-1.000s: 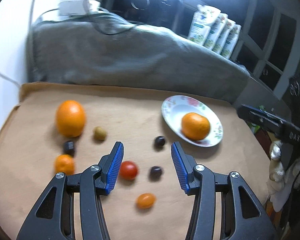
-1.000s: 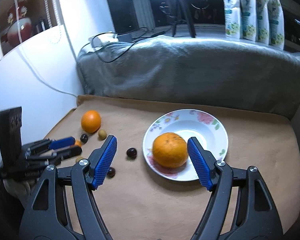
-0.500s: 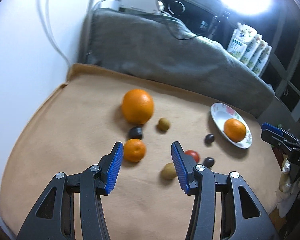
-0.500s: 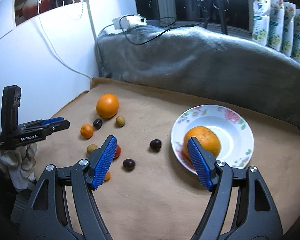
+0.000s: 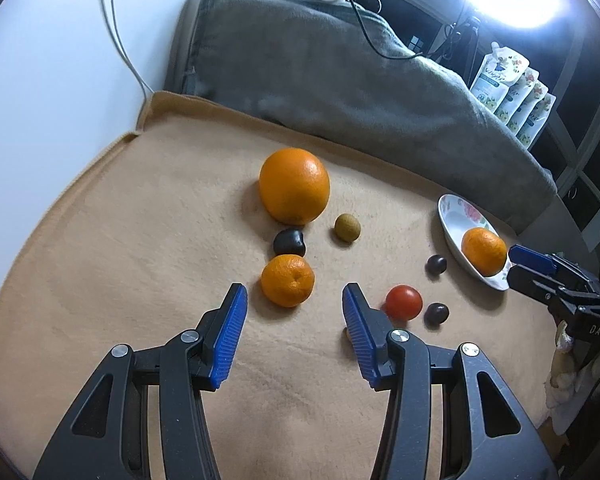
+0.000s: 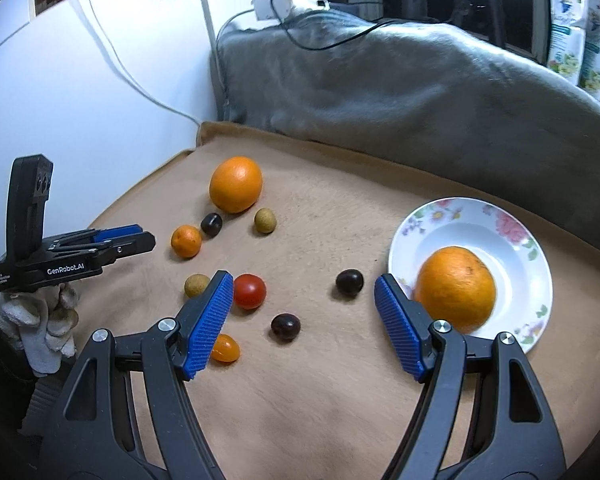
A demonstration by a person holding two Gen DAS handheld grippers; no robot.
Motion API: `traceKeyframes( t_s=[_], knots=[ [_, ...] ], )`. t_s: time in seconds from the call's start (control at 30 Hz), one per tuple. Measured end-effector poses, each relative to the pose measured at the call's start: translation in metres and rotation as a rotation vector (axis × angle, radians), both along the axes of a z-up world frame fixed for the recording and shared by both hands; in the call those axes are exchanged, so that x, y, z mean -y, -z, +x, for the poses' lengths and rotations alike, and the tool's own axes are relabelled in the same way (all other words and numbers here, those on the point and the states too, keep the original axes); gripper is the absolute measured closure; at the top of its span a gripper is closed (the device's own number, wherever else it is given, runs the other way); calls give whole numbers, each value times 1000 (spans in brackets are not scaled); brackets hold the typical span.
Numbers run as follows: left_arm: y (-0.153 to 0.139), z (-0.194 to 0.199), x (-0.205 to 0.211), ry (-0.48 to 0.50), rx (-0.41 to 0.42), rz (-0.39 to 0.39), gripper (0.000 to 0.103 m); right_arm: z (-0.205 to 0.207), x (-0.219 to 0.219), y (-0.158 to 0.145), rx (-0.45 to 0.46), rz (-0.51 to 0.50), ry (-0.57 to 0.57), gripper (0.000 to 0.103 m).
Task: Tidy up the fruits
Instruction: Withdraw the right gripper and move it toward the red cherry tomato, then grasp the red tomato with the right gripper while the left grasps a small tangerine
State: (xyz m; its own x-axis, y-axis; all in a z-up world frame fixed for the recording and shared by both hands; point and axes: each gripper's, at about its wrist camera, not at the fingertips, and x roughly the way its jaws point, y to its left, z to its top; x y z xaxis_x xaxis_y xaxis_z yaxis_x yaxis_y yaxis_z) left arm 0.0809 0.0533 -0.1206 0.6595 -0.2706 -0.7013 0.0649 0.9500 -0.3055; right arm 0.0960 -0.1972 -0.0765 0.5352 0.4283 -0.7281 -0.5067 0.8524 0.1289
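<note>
The left claw [image 5: 291,312] stood spread and empty above the desk [image 5: 140,240], with the mandarin [image 5: 287,280] just ahead of the gap between its fingers, apart from both. A dark fruit [image 5: 289,242] touched the mandarin's far side, and the big orange [image 5: 294,186] lay beyond that. The tomato [image 5: 403,302] sat just beside the right-hand finger. The right claw [image 6: 304,292] was also spread, holding nothing; two grapes [image 6: 349,282] lay between its fingers. The plate [image 6: 452,220], near the desk's right edge, held one orange [image 6: 455,289] just beyond the claw's right finger.
</note>
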Motion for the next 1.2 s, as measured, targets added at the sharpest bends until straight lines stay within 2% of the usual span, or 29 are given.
traceKeyframes(
  t_s=[0.17,0.5,0.8,1.13,1.2],
  knots=[
    [4,5,4,5,-6,19,55,7,-16,12,-30,-14,-41,28],
    [12,16,9,15,-26,30,55,20,-47,37,-118,-30,-125,45],
    [23,26,12,16,-47,30,55,30,-64,54,-161,-55,-163,55],
    [32,33,13,23,-72,28,55,37,-74,63,-196,-68,-191,60],
    [33,34,12,24,-77,24,55,38,-75,64,-207,-64,-197,65]
  ],
)
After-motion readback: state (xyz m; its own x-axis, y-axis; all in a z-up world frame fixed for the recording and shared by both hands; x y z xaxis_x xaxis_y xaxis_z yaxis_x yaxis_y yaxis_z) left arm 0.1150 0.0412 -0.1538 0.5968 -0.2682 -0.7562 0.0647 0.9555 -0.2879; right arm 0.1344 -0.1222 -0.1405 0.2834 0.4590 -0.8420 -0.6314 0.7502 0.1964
